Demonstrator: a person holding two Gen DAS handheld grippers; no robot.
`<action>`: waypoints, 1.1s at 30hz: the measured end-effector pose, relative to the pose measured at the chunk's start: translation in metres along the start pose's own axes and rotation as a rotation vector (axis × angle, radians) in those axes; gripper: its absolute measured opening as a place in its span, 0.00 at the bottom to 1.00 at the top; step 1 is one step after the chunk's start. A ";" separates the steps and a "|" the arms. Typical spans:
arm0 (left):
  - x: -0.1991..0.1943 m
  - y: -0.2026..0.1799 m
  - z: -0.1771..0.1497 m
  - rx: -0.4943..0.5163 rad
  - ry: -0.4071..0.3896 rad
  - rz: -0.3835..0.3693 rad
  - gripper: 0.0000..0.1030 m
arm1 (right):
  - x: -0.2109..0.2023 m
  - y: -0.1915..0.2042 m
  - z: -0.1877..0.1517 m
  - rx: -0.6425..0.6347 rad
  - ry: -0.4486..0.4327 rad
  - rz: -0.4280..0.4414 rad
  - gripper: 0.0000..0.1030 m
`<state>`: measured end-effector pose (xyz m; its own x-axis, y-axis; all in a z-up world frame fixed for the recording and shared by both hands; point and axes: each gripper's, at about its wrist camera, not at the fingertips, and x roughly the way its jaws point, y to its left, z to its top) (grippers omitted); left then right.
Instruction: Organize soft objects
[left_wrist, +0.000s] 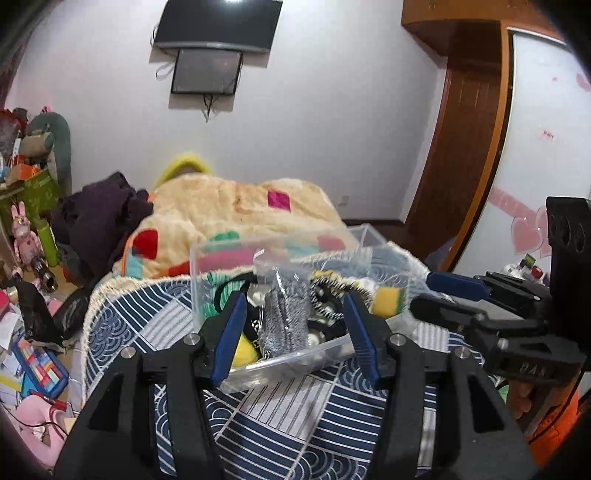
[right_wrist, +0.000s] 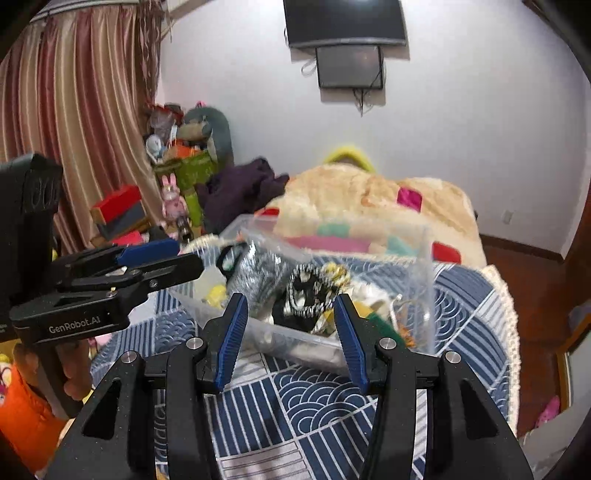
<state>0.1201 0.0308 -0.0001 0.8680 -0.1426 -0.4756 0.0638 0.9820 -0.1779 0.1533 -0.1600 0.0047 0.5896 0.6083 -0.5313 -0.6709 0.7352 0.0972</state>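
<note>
Your bed (left_wrist: 280, 402) carries a blue patterned cloth (right_wrist: 314, 402), and on it sits the clear bin (left_wrist: 332, 347) of soft things, a plastic bag (left_wrist: 284, 295) upright inside. Your left tongs (left_wrist: 295, 306) and right tongs (right_wrist: 291, 310) gape wide, holding nothing, just before it.

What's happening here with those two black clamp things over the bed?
A person is holding a two-finger gripper in each hand, tidying soft items into a clear plastic bin that sits on a blue-and-white patterned cloth. The bin already holds a bagged grey knit item, a black-and-white piece and other small soft things. Right now the left gripper and the right gripper are both open, hovering just in front of the bin and holding nothing.
</note>
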 end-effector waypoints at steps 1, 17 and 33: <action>-0.008 -0.003 0.001 0.005 -0.019 0.005 0.56 | -0.009 0.001 0.002 0.000 -0.023 -0.003 0.44; -0.087 -0.042 -0.002 0.070 -0.217 0.057 0.92 | -0.075 0.019 0.001 -0.015 -0.234 -0.098 0.81; -0.104 -0.052 -0.020 0.066 -0.238 0.048 0.98 | -0.092 0.030 -0.020 0.001 -0.301 -0.135 0.99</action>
<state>0.0168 -0.0081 0.0415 0.9618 -0.0698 -0.2646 0.0447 0.9940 -0.0995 0.0699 -0.1995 0.0401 0.7799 0.5663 -0.2666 -0.5772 0.8155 0.0436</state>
